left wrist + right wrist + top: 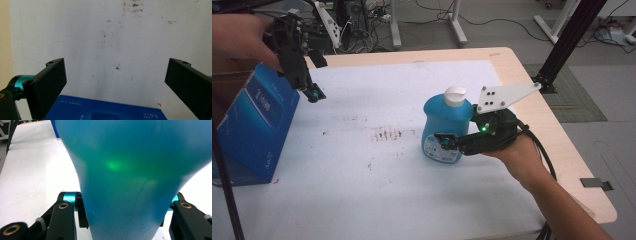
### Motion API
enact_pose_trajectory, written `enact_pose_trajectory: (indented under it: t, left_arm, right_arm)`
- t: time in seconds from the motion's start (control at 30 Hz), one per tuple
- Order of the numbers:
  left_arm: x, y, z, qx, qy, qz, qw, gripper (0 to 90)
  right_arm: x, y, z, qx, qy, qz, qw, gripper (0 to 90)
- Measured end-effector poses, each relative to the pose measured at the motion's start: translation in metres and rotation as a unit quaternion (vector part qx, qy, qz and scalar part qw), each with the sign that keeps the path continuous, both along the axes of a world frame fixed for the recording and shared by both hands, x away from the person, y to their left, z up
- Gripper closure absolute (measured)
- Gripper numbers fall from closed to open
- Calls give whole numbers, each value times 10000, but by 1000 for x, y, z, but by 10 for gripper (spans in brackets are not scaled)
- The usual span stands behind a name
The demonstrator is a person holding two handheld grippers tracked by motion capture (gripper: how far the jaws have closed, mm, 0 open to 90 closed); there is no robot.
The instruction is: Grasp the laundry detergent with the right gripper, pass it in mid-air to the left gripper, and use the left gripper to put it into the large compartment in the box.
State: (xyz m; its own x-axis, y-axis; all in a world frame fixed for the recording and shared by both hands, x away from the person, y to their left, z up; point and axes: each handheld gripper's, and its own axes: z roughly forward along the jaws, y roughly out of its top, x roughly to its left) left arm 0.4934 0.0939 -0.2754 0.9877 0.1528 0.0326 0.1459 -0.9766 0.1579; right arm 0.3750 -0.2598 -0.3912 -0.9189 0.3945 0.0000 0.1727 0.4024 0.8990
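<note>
While jaws clamp the blue bottle [130, 182], its white cap [455, 96] shows overhead

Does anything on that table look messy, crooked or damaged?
Yes. The white table cover carries dark smudges near its middle, like scuffs or old stains rather than a fresh spill. The blue box at the left edge leans instead of standing square. The blue bottle, clamped in the right gripper, stands upright and looks undamaged.
</note>
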Motion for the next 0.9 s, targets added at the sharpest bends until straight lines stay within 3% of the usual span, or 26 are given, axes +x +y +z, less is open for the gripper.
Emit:
enact_pose_trajectory:
  t: [0.2, 0.37, 0.6, 0.63, 0.77, 0.9]
  left_arm:
    - [-10, -3, 8, -114, -19, -66, 9999, 37]
    - [-21, -7, 20, -271, 0, -192, 9994, 38]
    - [-36, -10, 29, -285, 21, -236, 9993, 37]
    - [-40, -11, 32, -293, 60, -206, 9993, 38]
    - [-45, -12, 36, -323, 208, -122, 9992, 37]
    - [-53, -14, 44, -430, 217, -193, 9987, 37]
  right_arm:
    - [2, 2, 26, 51, -115, 94, 9999, 460]
    - [4, 16, 50, -19, -123, 341, 9993, 459]
    - [6, 35, 68, -99, -121, 689, 9975, 459]
    - [8, 43, 74, -93, -133, 834, 9964, 459]
    - [9, 53, 80, -110, -144, 972, 9951, 458]
    - [13, 69, 88, -155, -115, 1252, 9919, 459]
